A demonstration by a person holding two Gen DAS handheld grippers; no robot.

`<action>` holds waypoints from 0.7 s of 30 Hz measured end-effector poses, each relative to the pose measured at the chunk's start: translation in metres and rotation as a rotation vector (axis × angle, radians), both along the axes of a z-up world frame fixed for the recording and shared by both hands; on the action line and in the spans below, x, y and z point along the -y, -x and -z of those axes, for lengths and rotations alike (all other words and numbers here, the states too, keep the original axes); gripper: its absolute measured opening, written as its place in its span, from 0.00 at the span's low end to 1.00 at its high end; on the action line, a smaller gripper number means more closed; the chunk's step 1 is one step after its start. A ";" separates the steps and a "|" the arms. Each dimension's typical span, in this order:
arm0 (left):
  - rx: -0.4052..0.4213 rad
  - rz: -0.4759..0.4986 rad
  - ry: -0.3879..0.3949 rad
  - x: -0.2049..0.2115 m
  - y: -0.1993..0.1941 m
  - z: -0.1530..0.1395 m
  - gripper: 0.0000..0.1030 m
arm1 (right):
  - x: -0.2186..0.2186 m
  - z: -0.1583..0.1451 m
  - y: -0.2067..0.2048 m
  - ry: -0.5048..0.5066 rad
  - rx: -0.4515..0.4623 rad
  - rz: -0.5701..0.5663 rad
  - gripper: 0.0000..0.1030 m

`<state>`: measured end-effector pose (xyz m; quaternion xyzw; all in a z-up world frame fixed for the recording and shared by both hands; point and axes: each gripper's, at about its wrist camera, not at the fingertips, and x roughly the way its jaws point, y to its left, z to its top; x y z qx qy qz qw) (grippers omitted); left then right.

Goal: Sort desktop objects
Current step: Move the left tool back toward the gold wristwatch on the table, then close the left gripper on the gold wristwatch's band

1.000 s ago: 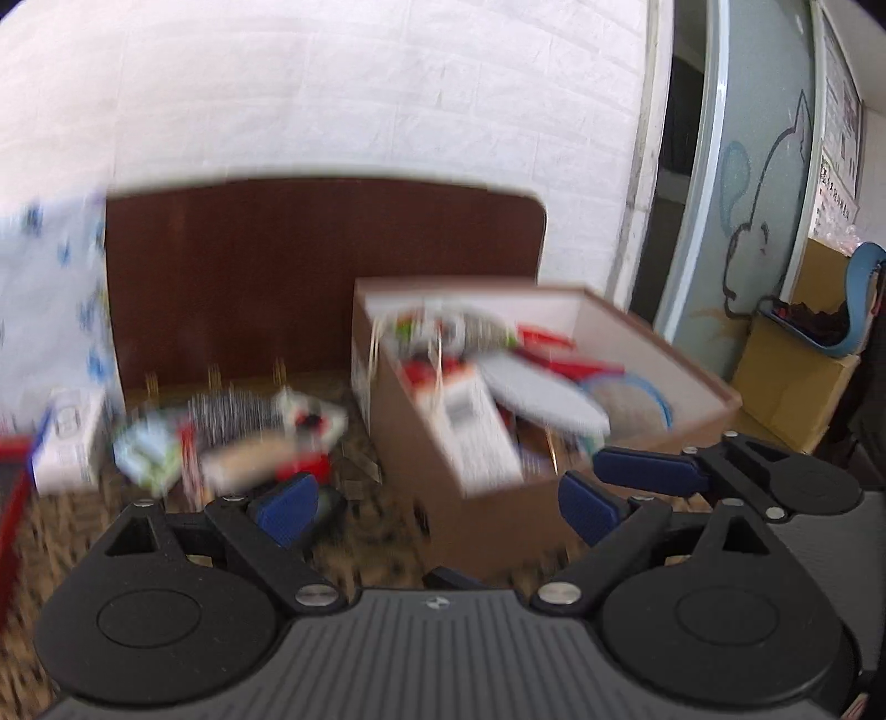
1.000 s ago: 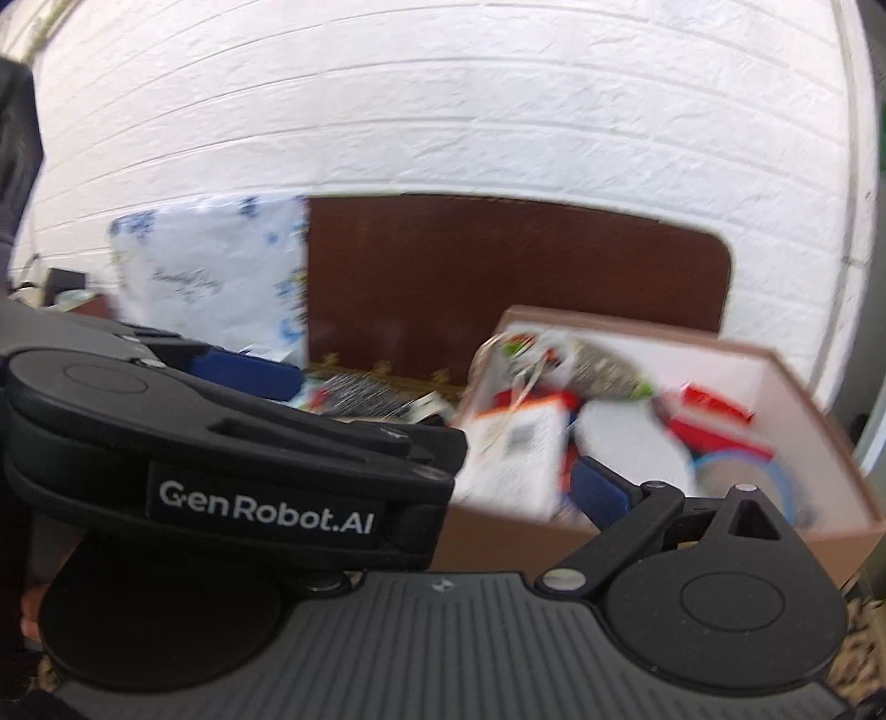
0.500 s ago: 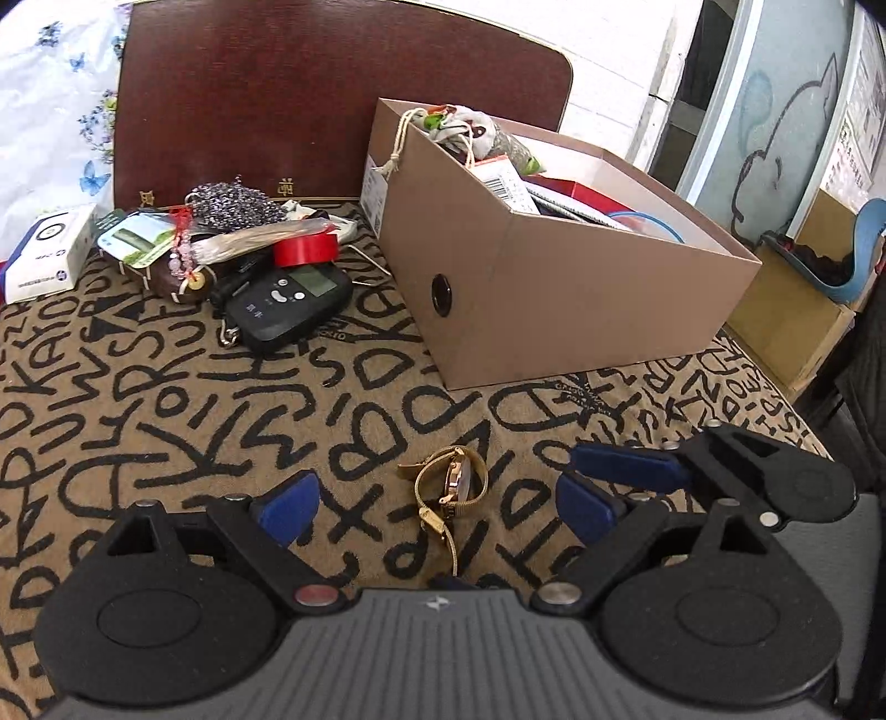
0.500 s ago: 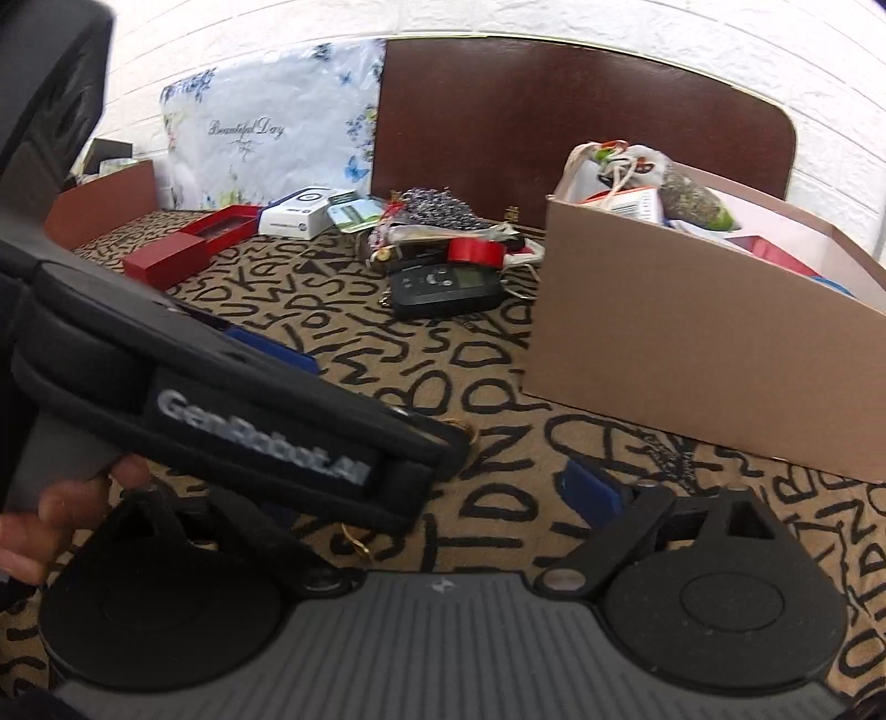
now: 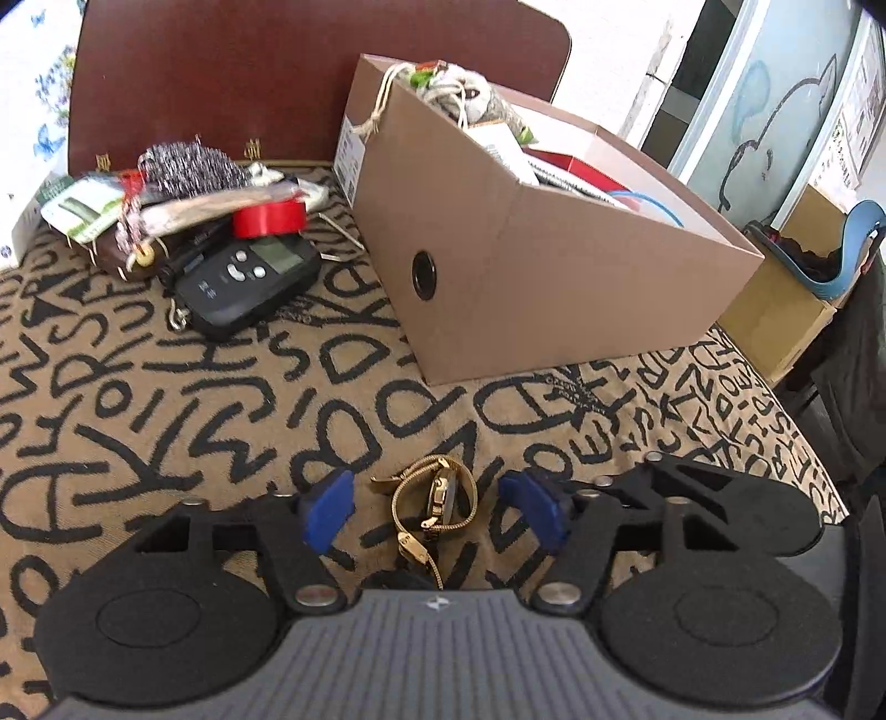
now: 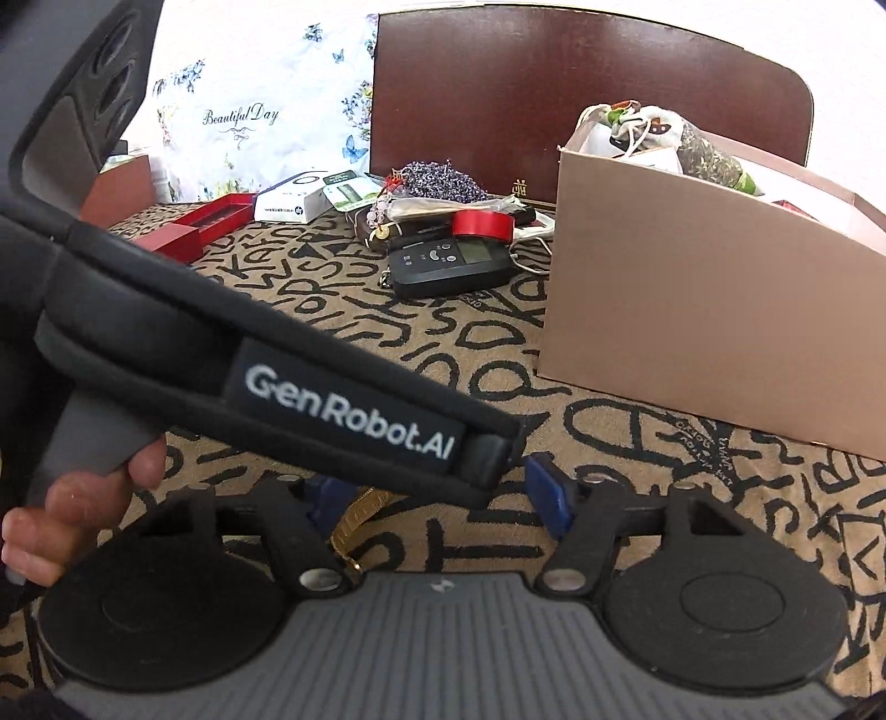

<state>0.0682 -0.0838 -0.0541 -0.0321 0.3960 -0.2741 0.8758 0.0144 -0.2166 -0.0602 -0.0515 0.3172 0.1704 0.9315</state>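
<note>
A lived-in home room: letter-patterned tablecloth [image 5: 232,399], white brick wall [image 6: 720,33], floral gift bag [image 6: 249,111], dark wooden chair back [image 5: 277,72].

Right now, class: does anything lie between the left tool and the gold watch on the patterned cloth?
Nothing visible does. The gold watch lies on the cloth between the closing jaws of the left tool, whose blue pads do not yet touch it.
</note>
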 end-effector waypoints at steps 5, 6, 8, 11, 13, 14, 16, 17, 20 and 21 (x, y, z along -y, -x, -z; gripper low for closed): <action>-0.008 0.014 0.006 0.001 -0.003 0.003 0.55 | 0.002 0.002 -0.005 -0.010 -0.012 0.002 0.55; -0.007 0.014 0.008 0.002 -0.004 0.004 0.56 | 0.003 0.002 -0.006 -0.011 -0.012 0.005 0.54; -0.006 0.018 0.005 0.002 -0.005 0.005 0.54 | 0.003 0.002 -0.009 -0.012 -0.016 0.007 0.54; -0.017 0.044 0.001 0.004 -0.005 0.006 0.32 | 0.001 0.003 -0.009 -0.004 -0.012 0.000 0.51; -0.014 0.041 -0.001 0.004 -0.005 0.005 0.31 | 0.000 0.003 -0.010 0.014 -0.004 0.006 0.45; -0.015 0.039 0.003 0.003 -0.006 0.006 0.31 | 0.001 0.003 -0.010 0.013 -0.003 0.009 0.42; -0.019 0.034 0.012 0.003 -0.006 0.007 0.33 | 0.003 0.003 -0.011 0.002 -0.007 0.015 0.41; -0.020 0.035 0.015 0.003 -0.007 0.007 0.32 | 0.004 0.003 -0.012 -0.002 -0.009 0.019 0.40; -0.018 0.047 0.004 0.004 -0.005 0.005 0.26 | 0.004 0.003 -0.011 -0.003 -0.005 0.018 0.37; -0.012 0.049 -0.002 0.005 -0.004 0.005 0.26 | 0.003 0.002 -0.011 0.001 -0.003 0.018 0.36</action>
